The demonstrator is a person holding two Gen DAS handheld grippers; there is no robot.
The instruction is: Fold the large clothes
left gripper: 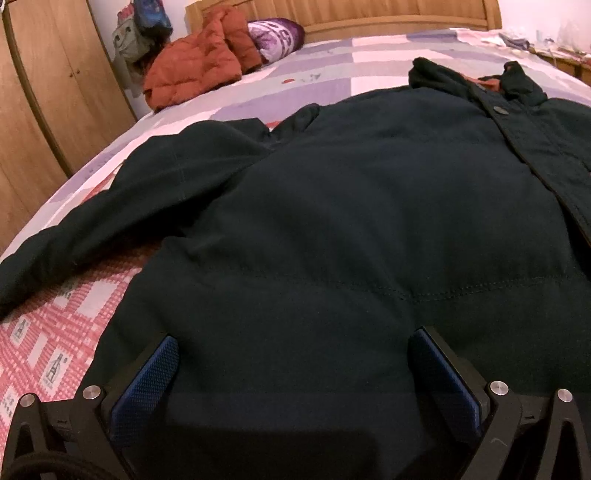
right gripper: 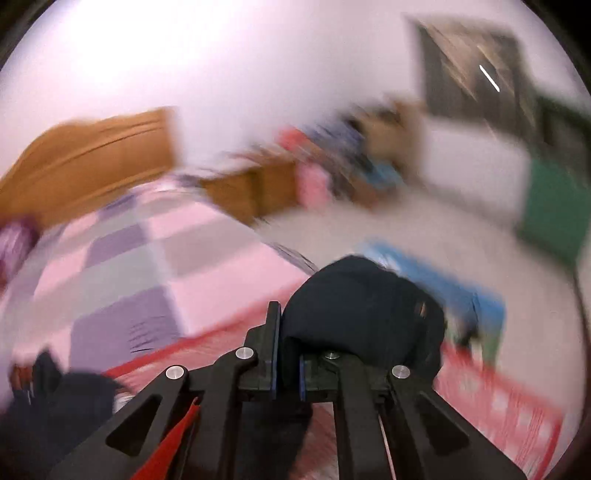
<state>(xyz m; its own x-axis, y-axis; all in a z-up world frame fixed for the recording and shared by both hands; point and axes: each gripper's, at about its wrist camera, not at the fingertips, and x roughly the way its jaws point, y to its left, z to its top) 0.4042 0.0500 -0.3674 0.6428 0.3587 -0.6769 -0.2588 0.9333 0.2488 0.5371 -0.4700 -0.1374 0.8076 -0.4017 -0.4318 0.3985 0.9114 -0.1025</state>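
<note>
2 tools, right tool (right gripper: 288,354) pinching dark coat (right gripper: 354,310)

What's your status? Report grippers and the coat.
Left gripper open over dark coat. Right gripper shut on coat fabric. Orange jacket lies clear, by headboard.

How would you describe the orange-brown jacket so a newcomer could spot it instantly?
Start at the wooden headboard at the far end of the bed. In its left corner, beside a purple pillow, lies the orange-brown jacket. Unlike the dark coat spread flat nearby, it is puffy, quilted and heaped in a crumpled pile.
</note>
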